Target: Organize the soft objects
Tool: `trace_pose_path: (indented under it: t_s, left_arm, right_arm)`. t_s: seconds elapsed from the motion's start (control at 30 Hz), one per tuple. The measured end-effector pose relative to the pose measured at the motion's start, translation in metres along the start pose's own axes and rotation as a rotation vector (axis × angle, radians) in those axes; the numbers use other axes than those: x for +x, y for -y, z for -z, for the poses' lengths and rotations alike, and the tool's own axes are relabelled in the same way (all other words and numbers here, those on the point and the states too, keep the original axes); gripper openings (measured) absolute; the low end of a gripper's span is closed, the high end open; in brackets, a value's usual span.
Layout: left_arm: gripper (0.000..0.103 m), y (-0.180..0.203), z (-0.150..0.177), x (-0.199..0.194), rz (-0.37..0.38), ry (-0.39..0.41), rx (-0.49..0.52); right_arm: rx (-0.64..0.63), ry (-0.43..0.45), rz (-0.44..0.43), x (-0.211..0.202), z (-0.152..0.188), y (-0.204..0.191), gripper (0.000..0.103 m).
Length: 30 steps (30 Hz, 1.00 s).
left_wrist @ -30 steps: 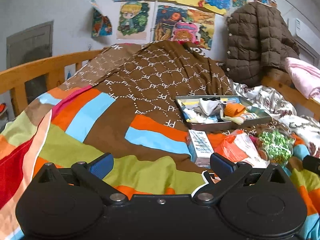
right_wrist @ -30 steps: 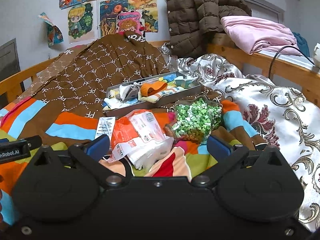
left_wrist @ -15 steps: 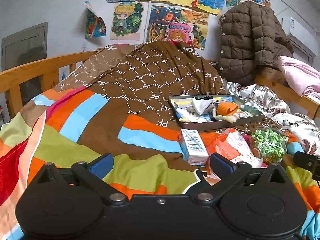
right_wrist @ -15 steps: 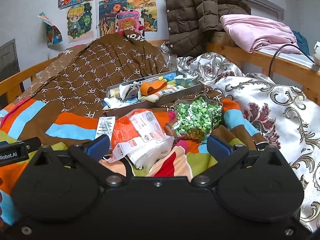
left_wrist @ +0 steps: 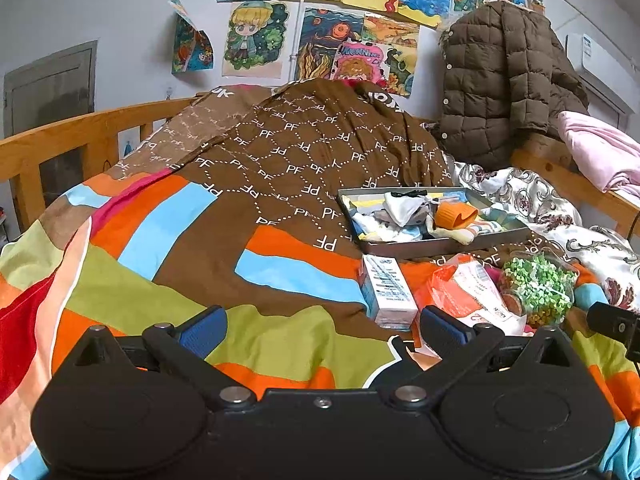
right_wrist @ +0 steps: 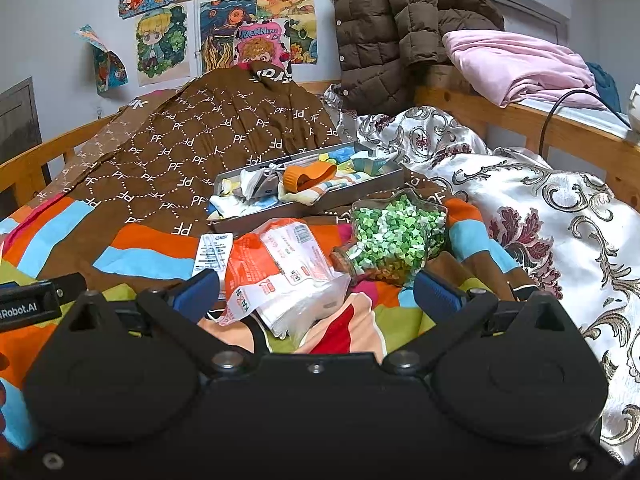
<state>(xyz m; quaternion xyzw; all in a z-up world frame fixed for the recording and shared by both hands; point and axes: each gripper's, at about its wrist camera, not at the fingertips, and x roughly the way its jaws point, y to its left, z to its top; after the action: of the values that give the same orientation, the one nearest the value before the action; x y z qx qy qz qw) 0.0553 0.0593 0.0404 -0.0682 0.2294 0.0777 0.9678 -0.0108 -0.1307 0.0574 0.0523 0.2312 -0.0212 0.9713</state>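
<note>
A grey tray (left_wrist: 448, 246) (right_wrist: 356, 190) of socks and small cloth items, an orange one (right_wrist: 308, 174) on top, lies on the bed. In front of it lie a small white carton (left_wrist: 386, 286) (right_wrist: 214, 250), an orange-and-white tissue pack (left_wrist: 466, 292) (right_wrist: 288, 276) and a glass jar of green paper stars (left_wrist: 538, 286) (right_wrist: 394, 238) on its side. My left gripper (left_wrist: 322, 330) hovers open over the colourful quilt, the carton just beyond its right finger. My right gripper (right_wrist: 316, 294) is open, with the tissue pack between and just beyond its fingers.
A brown patterned blanket (left_wrist: 304, 152) is heaped behind the tray. A silvery floral quilt (right_wrist: 540, 208) covers the right side. A brown padded jacket (right_wrist: 392, 16) and pink cloth (right_wrist: 516, 62) rest on the wooden bed rail (right_wrist: 520, 114). Drawings hang on the wall.
The left wrist view has shifted so the tray and carton sit further left and a little lower. The right gripper has barely moved. Both stay open.
</note>
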Motion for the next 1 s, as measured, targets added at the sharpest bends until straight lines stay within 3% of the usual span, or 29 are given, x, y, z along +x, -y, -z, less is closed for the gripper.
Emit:
trace_pose_path:
  t_s: [0.57,0.83,1.0]
  left_arm:
    - [0.102,0.0002,0.0014,0.0016,0.002,0.001,-0.012]
    - [0.102,-0.0017,0.0005,0.0037,-0.003,-0.042,-0.038]
    - [0.102,0.0052,0.0009,-0.0023,-0.003,-0.028,0.004]
  right_arm:
    - [-0.013,-0.002,0.01,0.0002,0.0002,0.0008,0.102]
    - [-0.018,0.003,0.004,-0.0015,-0.0001,0.0043,0.102]
    - [-0.011,0.01,0.007,-0.0047,0.0008,0.0041,0.102]
